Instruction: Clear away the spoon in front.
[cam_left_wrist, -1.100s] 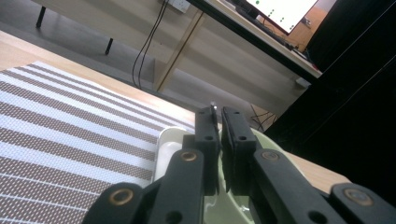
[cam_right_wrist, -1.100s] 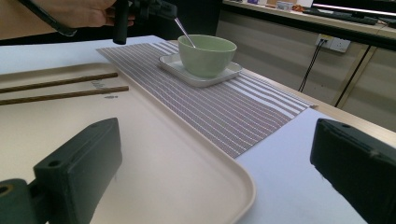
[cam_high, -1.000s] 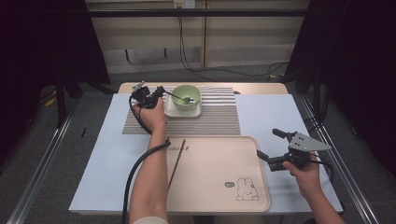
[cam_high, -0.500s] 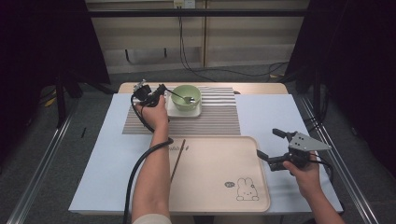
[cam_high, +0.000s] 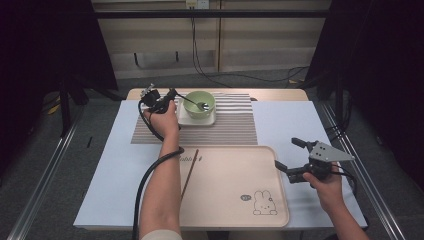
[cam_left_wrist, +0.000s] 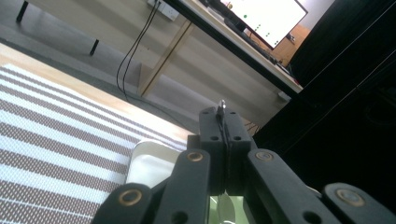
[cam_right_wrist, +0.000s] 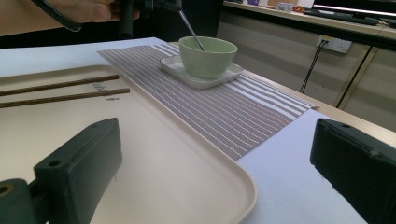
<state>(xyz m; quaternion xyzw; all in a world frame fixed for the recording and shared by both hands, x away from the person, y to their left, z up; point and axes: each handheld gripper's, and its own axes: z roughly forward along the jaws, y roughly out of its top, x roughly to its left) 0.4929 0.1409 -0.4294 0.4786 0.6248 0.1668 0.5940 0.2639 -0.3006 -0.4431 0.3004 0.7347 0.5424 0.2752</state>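
Green bowl: spoon inside, left fingers pinching it | tray: chopsticks | right fingers spread

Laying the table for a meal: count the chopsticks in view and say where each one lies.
2. Both chopsticks lie side by side at the left end of the beige tray, just right of the person's left forearm. None seem hidden.

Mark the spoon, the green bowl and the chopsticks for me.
spoon (cam_high: 191, 101), high view, on its handle between the left gripper and the bowl.
green bowl (cam_right_wrist: 208, 59), right gripper view, on its outer wall.
chopsticks (cam_high: 189, 175), high view, mid-length, on the tray.
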